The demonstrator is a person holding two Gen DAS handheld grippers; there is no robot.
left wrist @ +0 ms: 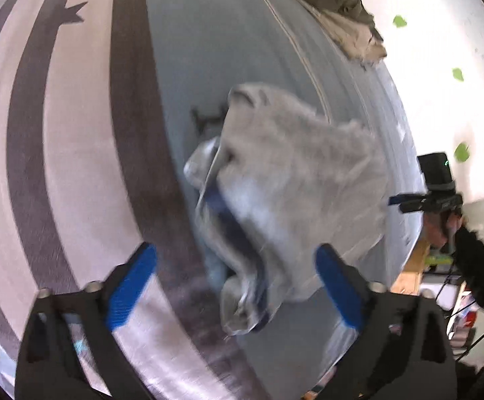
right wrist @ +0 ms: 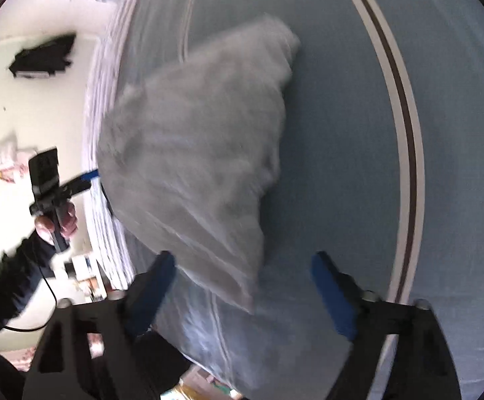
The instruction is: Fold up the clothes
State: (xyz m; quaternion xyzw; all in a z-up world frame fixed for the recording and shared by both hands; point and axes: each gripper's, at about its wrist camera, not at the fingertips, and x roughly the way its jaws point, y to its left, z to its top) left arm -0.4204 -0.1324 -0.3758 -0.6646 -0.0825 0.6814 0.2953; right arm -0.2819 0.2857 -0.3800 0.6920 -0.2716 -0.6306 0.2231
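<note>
While both views are smeared by motion, the layout reads clearly enough: a bed (right wrist: 325,133) with a blue-grey sheet fills most of each frame, with a white-and-brown stripe (right wrist: 405,126) running along it on the right side of the right wrist view. Left of the bed in the left wrist view is a striped rug (left wrist: 58,133). Far on the bed, near the wall, sits a heap of olive and tan clothes (left wrist: 338,10), not yet folded by the look of it.

The grey garment (right wrist: 195,153) lies bunched mid-bed, a loose roughly triangular lump with a dark blue lining or second layer showing at its left edge in the left wrist view. It rests on the sheet; neither tool grips it.

The left tool (left wrist: 238,293) is released, blue pads spread wide, with the garment's near edge lying between and beyond them, pads not pressing. The right tool (right wrist: 242,293) is also released, jaws apart, with the garment's near corner just ahead between the fingers.

Risks, as a judgement: the garment is lumpy and layered, so a regrasp could pinch only the top layer and drag the fold apart. Blur suggests fast hands; a hurried closing could miss the hem. Sheet fabric could get caught with it.
</note>
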